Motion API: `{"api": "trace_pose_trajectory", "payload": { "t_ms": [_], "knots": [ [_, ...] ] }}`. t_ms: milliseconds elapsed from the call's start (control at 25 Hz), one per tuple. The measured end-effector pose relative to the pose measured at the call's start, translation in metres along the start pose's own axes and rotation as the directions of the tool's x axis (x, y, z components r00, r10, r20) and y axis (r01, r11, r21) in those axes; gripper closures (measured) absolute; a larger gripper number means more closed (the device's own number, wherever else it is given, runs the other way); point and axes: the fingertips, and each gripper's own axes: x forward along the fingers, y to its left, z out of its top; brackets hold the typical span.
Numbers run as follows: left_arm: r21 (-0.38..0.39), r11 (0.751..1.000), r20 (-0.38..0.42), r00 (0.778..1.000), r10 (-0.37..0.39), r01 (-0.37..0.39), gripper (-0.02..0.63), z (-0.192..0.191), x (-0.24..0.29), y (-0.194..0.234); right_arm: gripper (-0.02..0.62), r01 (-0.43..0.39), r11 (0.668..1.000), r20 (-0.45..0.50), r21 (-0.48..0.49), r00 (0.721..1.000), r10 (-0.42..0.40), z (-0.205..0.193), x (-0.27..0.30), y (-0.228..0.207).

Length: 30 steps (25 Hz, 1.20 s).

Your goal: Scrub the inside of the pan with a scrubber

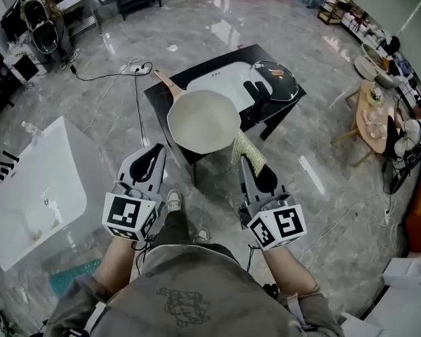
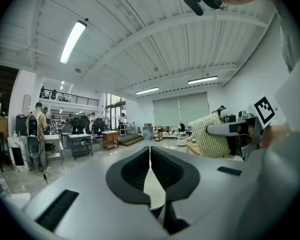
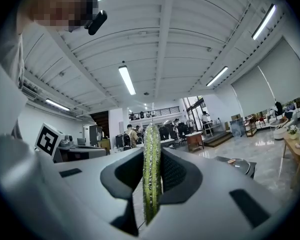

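Approach to the pan (image 1: 203,121) is the step in hand; judged from the layout, no scrubbing contact has been made yet. The pan rests on the dark worktop (image 1: 289,105) with its pale interior facing up and its handle pointing toward 10 o'clock. It lies at 12 o'clock from the operator, ahead of both grippers and apart from them. It appears to sit at the near corner of the worktop. A dark lid (image 1: 274,81) lies at 2 o'clock from the pan on the same worktop.

Recommended execution: lower the right gripper (image 3: 151,154) so that the broad face of the scrubber (image 3: 151,184), not its edge, meets the pan floor. Work in overlapping circles from the centre out to the wall, under moderate downward pressure. The pan is likely to slide or rotate under side load, so the left gripper (image 2: 150,154) should brace the handle or the rim before strokes begin. Direct the strokes away from the near corner.

Gripper state: the right gripper is clamped on the scrubber, a thin green-yellow pad seen edge-on between the jaws and projecting beyond them. The left gripper has its jaws fully together with nothing between them, and it touches nothing.
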Motion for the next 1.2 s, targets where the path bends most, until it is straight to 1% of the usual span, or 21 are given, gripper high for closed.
{"api": "trace_pose_trajectory", "payload": {
  "t_ms": [360,480,600,720,880,1200],
  "knots": [
    [-0.001,1.0,-0.007,1.0,-0.009,0.009,0.581,-0.008,0.027,0.015,0.517,0.008,1.0,-0.025,-0.01,1.0,-0.008,-0.011,0.028,-0.015],
    [-0.022,1.0,-0.01,1.0,-0.017,0.017,0.581,-0.009,0.037,0.028,0.517,0.011,1.0,-0.034,-0.011,0.999,-0.012,-0.013,0.045,-0.017],
    [-0.052,0.998,-0.013,1.0,-0.026,0.026,0.581,-0.011,0.048,0.043,0.517,0.014,1.0,-0.044,-0.011,0.999,-0.015,-0.016,0.063,-0.02],
    [-0.04,0.999,-0.02,0.999,-0.03,0.029,0.581,-0.014,0.064,0.059,0.517,0.024,1.0,-0.057,-0.01,0.998,-0.025,-0.021,0.084,-0.027],
    [-0.043,0.998,-0.033,0.998,-0.048,0.046,0.581,-0.018,0.088,0.083,0.517,0.044,0.999,-0.076,-0.012,0.996,-0.045,-0.026,0.114,-0.035],
    [-0.021,0.994,-0.069,0.991,-0.111,0.109,0.581,-0.025,0.136,0.135,0.517,0.094,0.995,-0.113,-0.028,0.989,-0.097,-0.033,0.18,-0.045]
  ]
}}
